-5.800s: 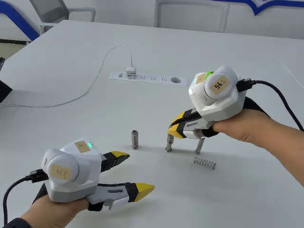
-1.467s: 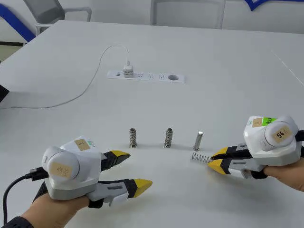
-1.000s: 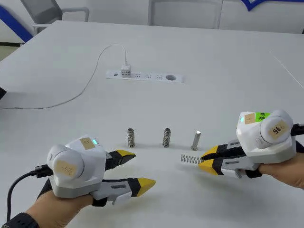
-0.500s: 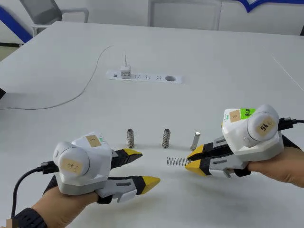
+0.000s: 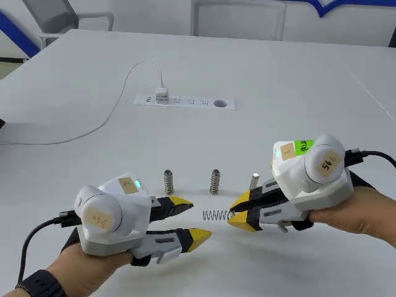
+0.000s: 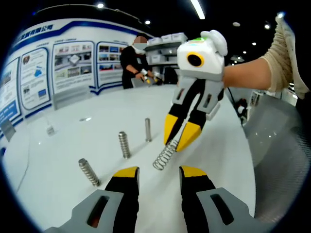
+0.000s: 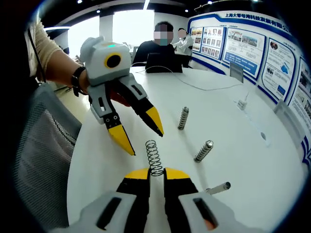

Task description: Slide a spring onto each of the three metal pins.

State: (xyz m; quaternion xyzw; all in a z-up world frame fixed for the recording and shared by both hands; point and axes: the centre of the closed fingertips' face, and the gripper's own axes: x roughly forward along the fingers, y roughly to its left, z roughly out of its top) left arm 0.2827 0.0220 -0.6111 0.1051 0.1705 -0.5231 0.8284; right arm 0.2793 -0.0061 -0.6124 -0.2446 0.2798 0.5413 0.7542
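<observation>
Three metal pins stand in a row on the white table. The left pin [image 5: 168,181] and the middle pin [image 5: 215,180] each wear a spring; the right pin [image 5: 253,181] is bare. My right gripper [image 5: 234,215] is shut on one end of a loose spring [image 5: 215,215], held level in front of the pins. The spring's free end points at my left gripper [image 5: 197,218], which is open just short of it. In the left gripper view the spring [image 6: 164,155] hangs above the gap between my open jaws. In the right gripper view the spring [image 7: 154,156] rises from my closed tips.
A white power strip [image 5: 184,101] with a plugged-in charger lies farther back, and its cable [image 5: 105,120] trails off to the left. Chairs stand beyond the table's far edge. People sit at the far end [image 7: 163,46].
The spring lay on the table beside the bare pin; my right gripper has taken it and carried it left towards the left gripper. The left gripper has edged right to meet it.
</observation>
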